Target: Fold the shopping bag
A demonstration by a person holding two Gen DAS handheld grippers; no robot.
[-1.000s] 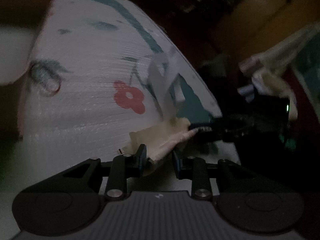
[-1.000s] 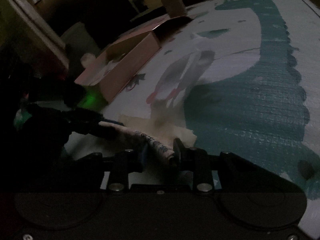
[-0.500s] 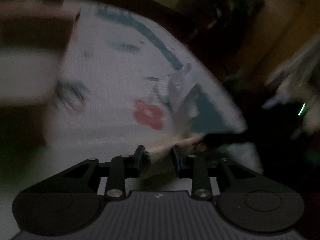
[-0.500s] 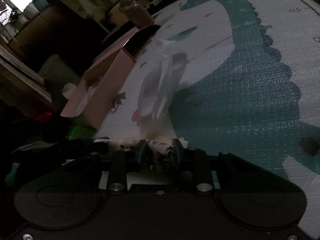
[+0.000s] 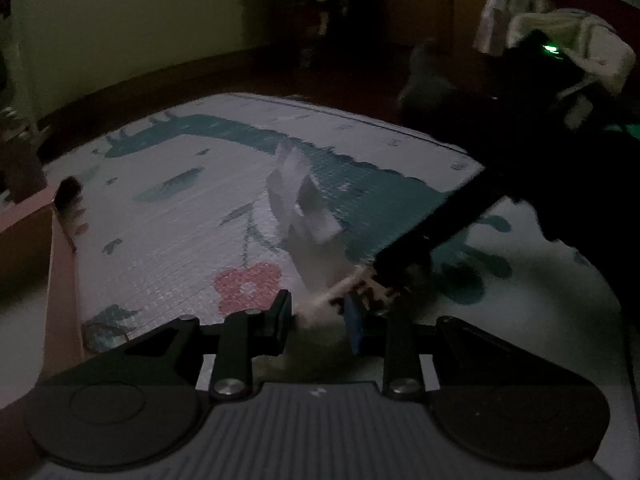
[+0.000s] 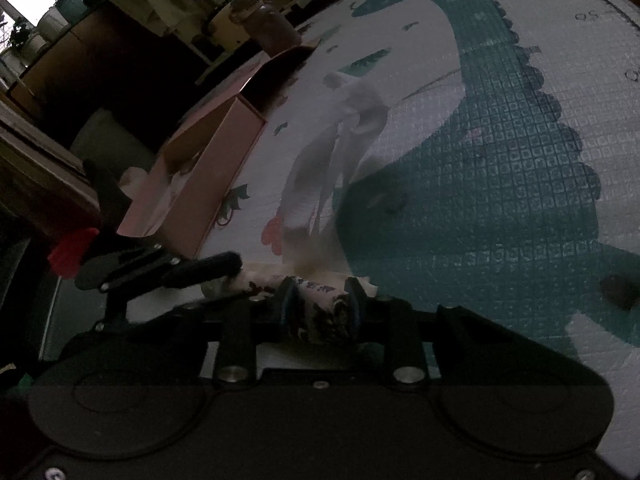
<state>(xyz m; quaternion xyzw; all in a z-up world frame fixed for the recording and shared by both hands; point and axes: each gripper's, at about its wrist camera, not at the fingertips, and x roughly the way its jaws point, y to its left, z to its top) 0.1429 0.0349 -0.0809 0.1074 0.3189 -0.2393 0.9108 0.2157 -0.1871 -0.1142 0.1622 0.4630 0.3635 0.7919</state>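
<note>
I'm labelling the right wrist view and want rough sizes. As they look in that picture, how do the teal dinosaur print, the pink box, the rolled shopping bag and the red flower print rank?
Largest to smallest:
1. teal dinosaur print
2. pink box
3. shopping bag, though it sits nearest the camera and is partly hidden
4. red flower print, partly covered

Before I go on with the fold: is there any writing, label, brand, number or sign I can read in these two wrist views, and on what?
None can be read for certain.
Dark print on the rolled white shopping bag in the right gripper: too small and dim.
Faint marks near the edge of the white and teal dinosaur play mat, possibly digits: too blurred.
Small pale logo on the left gripper's grey ribbed body: illegible.
</note>
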